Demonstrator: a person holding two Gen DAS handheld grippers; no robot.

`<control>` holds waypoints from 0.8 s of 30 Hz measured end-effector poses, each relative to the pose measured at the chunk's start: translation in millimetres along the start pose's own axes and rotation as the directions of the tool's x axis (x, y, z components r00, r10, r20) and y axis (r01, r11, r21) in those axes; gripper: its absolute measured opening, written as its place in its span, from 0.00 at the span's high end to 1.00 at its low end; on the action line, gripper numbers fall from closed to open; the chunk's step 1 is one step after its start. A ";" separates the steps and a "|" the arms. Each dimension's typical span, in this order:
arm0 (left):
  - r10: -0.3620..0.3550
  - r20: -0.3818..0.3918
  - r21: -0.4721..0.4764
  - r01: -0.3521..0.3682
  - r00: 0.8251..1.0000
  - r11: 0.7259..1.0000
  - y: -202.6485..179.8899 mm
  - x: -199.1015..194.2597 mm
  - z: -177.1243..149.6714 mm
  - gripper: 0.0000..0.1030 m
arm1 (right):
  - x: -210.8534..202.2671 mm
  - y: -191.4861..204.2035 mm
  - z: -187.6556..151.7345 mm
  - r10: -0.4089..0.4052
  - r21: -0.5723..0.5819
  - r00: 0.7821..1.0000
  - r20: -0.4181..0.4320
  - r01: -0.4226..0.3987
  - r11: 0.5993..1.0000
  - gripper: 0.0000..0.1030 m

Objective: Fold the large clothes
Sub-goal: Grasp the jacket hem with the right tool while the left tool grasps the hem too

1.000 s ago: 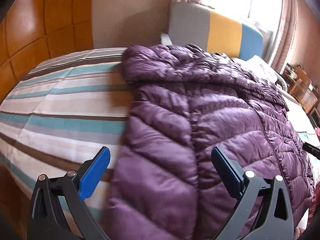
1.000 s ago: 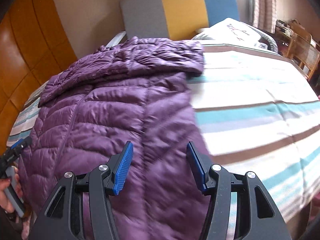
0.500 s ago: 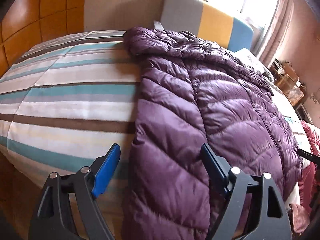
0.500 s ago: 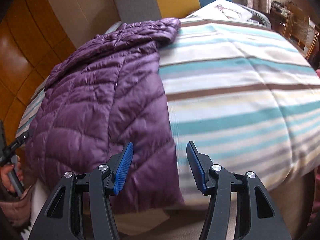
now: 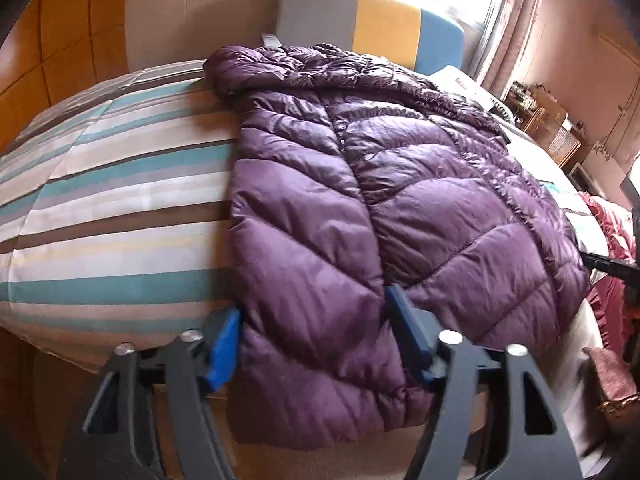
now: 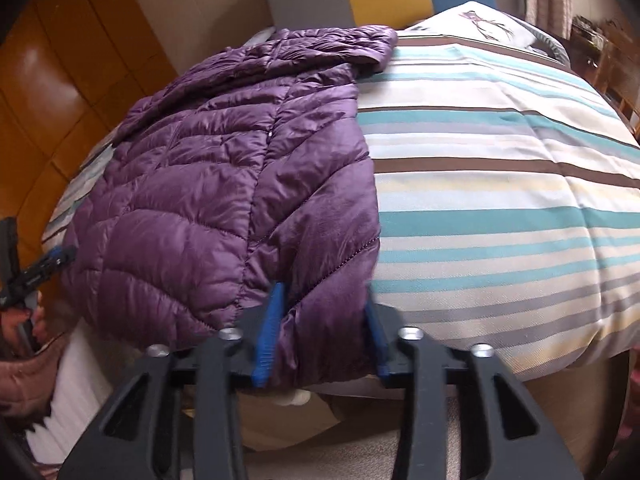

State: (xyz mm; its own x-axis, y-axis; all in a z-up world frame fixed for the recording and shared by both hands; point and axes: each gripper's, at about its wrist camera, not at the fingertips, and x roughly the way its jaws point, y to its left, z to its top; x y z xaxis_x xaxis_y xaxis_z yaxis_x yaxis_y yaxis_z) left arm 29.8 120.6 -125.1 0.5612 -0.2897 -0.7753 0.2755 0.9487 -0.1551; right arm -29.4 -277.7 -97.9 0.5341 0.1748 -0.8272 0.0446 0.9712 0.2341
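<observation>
**Hem of a purple jacket taken at both lower corners**

Purple jacket [image 5: 400, 200] spread lengthwise on the striped bed [image 5: 112, 200], hood toward the colored headboard [image 5: 372, 20] at the top of the frame, hem hanging over the near bed edge at the bottom. In the left wrist view: left tool [image 5: 316, 344] at lower center, blue pads astride the jacket's lower left corner, fabric filling the gap between them; pads wide apart, so judged open around the hem and not yet clamped. In the right wrist view: right tool [image 6: 322, 334] at lower center, pads flanking the lower right corner of the jacket [image 6: 224, 184], likewise bulging fabric between them, likewise judged open and not yet pinching. Other tool visible only as a dark sliver at the far edge of each view.

Step in hand, as judged: seizing both hem corners before folding the hem up toward the hood. For a sound grasp:
- Close on both layers of the padded hem, well inside the stitched edge, since slick quilted cloth slips from a shallow bite.
- Close both sides at matching height, so the fold line runs square across the bed.
- Lift only enough to clear the bedding, then carry forward evenly, keeping the hem taut between the corners to avoid a sagging middle.
</observation>
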 end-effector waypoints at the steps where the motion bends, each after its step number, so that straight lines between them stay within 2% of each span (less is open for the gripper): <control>1: 0.006 0.001 0.004 -0.006 1.000 1.000 1.1 0.0 -0.8 0.49 | 0.2 0.4 -0.4 0.011 -0.002 1.000 -0.001 -0.011 1.000 0.79; 2: 0.013 0.001 0.009 -0.013 1.000 1.000 2.4 -0.6 -0.9 0.59 | 0.2 1.3 -0.8 0.018 -0.004 1.000 0.005 -0.018 1.000 0.83; 3: 0.016 0.004 0.009 -0.016 1.000 1.000 4.4 -1.4 -0.8 0.74 | -0.2 1.9 -1.2 0.020 -0.006 1.000 0.011 -0.020 1.000 0.87; 5: -0.023 0.006 -0.006 0.023 1.000 1.000 7.8 -4.6 -0.3 0.91 | -2.4 5.4 -1.3 0.027 -0.024 0.999 0.023 -0.027 0.999 0.90; 8: -0.017 0.045 0.047 0.015 0.999 0.999 -0.3 -15.6 -0.7 0.94 | -7.8 9.3 -0.8 0.035 -0.048 0.999 0.035 -0.033 0.998 0.93; 10: -0.032 0.075 0.049 0.028 0.997 0.998 -1.9 -23.8 0.2 0.95 | -12.5 7.7 0.0 0.066 -0.034 0.997 0.049 -0.065 0.997 0.94; 13: -0.078 0.142 0.011 0.078 0.987 0.997 2.7 -41.2 4.5 0.96 | -23.7 2.2 3.1 0.161 0.005 0.983 0.093 -0.162 0.987 0.95; 19: -0.141 0.268 0.000 0.147 0.953 0.989 1.6 -77.6 10.7 0.96 | -55.9 5.1 10.6 0.316 -0.031 0.923 0.218 -0.317 0.948 0.96; 22: -0.170 0.339 0.020 0.174 0.925 0.985 -2.8 -101.5 11.8 0.96 | -80.4 9.2 14.1 0.430 -0.097 0.851 0.300 -0.421 0.902 0.96; 24: -0.187 0.385 0.014 0.197 0.904 0.980 0.0 -115.8 14.8 0.96 | -94.6 13.1 18.5 0.476 -0.142 0.813 0.336 -0.456 0.879 0.96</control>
State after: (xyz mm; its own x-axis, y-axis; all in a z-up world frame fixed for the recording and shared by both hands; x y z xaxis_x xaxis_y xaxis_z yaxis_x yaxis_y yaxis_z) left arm -23.6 152.3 -26.3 0.7564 -0.4879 -0.4357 0.3913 0.8712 -0.2964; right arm -63.6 -284.5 -7.1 0.7388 0.5501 -0.3894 -0.3243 0.7966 0.5102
